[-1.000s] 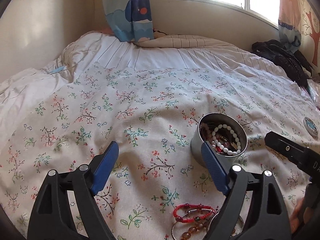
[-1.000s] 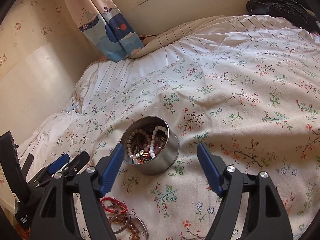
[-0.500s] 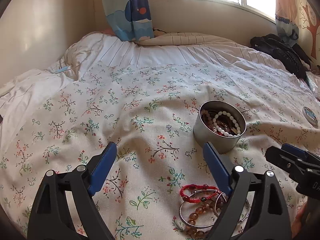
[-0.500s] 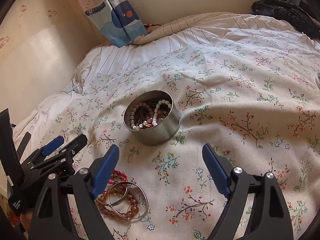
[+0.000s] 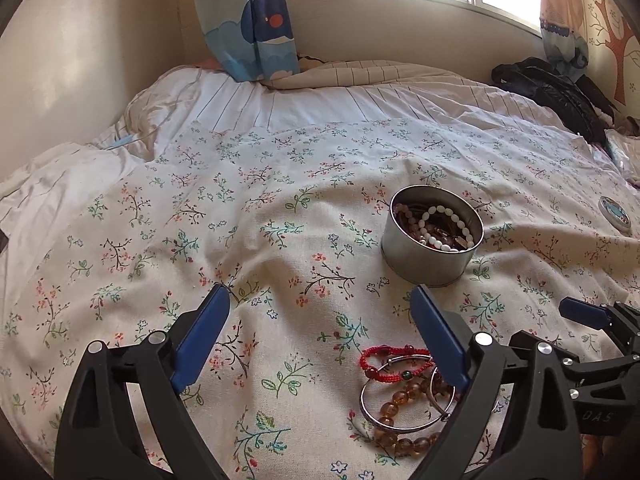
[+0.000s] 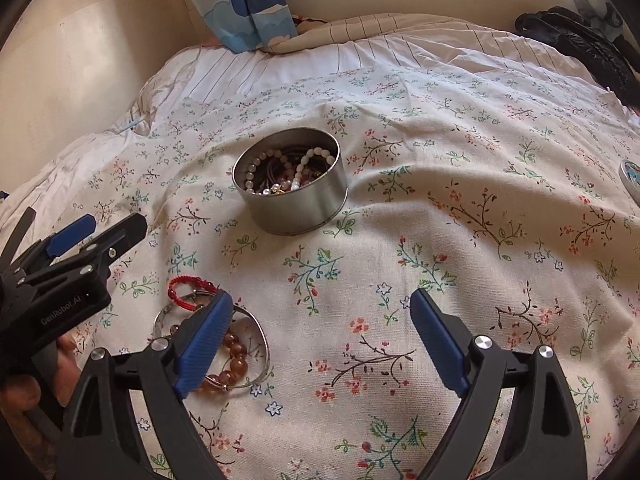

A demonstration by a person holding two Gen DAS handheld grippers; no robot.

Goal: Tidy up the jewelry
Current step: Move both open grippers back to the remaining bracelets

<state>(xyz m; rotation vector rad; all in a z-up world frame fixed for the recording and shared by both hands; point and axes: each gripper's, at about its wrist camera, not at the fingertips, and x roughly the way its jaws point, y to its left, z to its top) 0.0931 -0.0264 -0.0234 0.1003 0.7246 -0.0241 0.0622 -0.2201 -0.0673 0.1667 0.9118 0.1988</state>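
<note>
Both claws spread wide and empty above the floral bedspread (image 5: 280,208), loose bracelets waiting.

The bracelet pile (image 5: 400,396) (red cord, silver bangle, amber beads) lies at lower centre-right of the left wrist view, just under the left claw's (image 5: 320,300) right finger; in the right wrist view it sits lower left, by the right claw's (image 6: 322,300) left finger. The open tin (image 6: 290,184), already holding beads, stands beyond. I judge both claws about equally near.

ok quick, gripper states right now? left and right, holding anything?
Left gripper: open, holding nothing, above the floral bedspread.
Right gripper: open, holding nothing; bracelets lie loose by its left finger.
</note>
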